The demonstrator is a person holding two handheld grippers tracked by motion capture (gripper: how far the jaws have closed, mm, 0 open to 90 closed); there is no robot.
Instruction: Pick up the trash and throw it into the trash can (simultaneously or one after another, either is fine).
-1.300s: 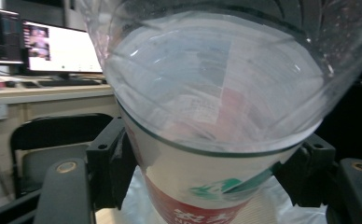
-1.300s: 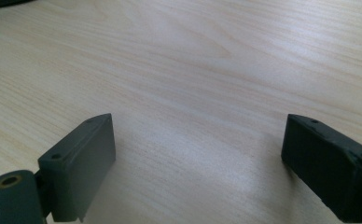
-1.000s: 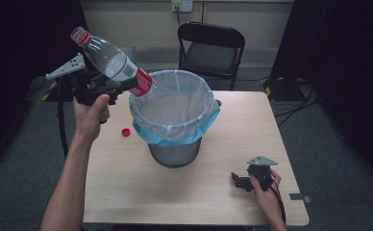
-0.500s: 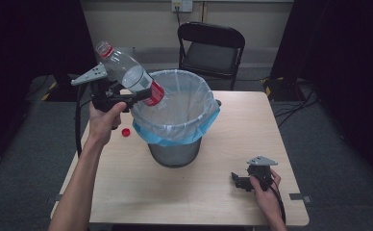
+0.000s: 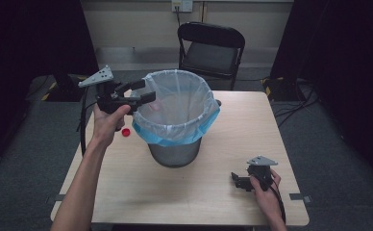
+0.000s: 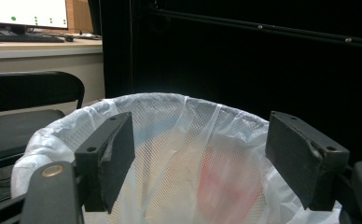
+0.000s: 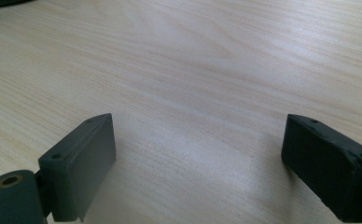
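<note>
Dropped from our left gripper [image 5: 146,94], whose empty jaws have just been opening, the clear bottle [image 6: 226,186] blurs red inside the white-lined bin [image 5: 208,103]

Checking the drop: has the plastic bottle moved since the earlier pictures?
Yes. It left the left gripper, whose jaws have just opened empty, and went down into the bin; a blurred red-and-clear shape shows inside.

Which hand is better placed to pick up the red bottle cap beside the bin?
Left. The left gripper hangs open at the bin's rim, close above the red cap. The right gripper rests open at the table's far corner.
</note>
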